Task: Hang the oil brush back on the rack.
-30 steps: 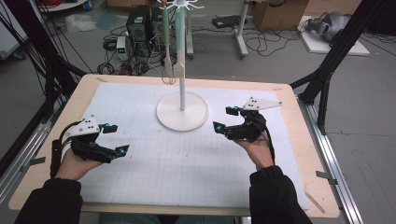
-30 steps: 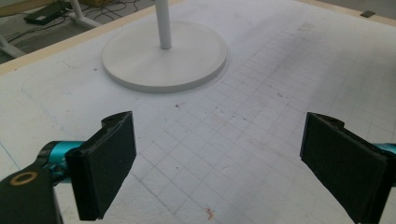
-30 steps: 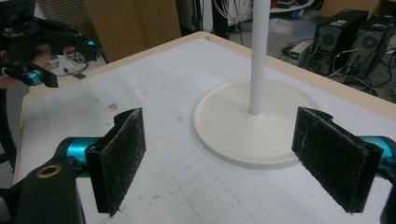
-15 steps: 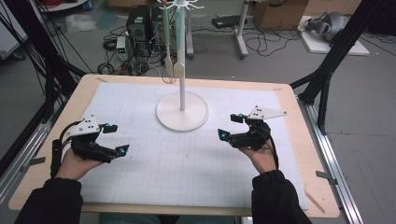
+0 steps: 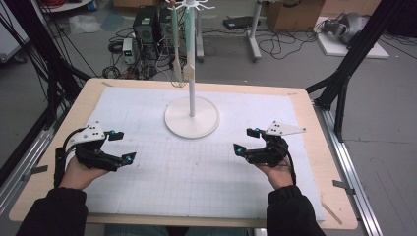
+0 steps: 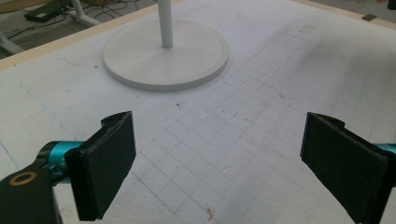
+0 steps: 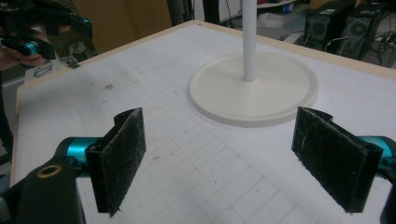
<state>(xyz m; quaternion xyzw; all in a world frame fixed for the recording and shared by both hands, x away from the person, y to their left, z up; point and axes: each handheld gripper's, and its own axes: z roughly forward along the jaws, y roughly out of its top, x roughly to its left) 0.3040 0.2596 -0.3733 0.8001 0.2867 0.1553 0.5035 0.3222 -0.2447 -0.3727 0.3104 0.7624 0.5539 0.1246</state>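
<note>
At twelve o'clock on the worktop [image 5: 147, 196] sits the stand [image 5: 192, 117]; left tongs [image 5: 122, 146] and right tongs [image 5: 246, 140] gape empty. I'd approach slowly, avoiding its pole.

Probably a lab: computer towers [image 5: 147, 29], floor cables [image 5: 280, 46], black rig frame [image 5: 354, 54].

Stand base [image 5: 192, 118] smooth matt white plastic; mat [image 5: 196, 167] gridded paper, scuffed.
</note>
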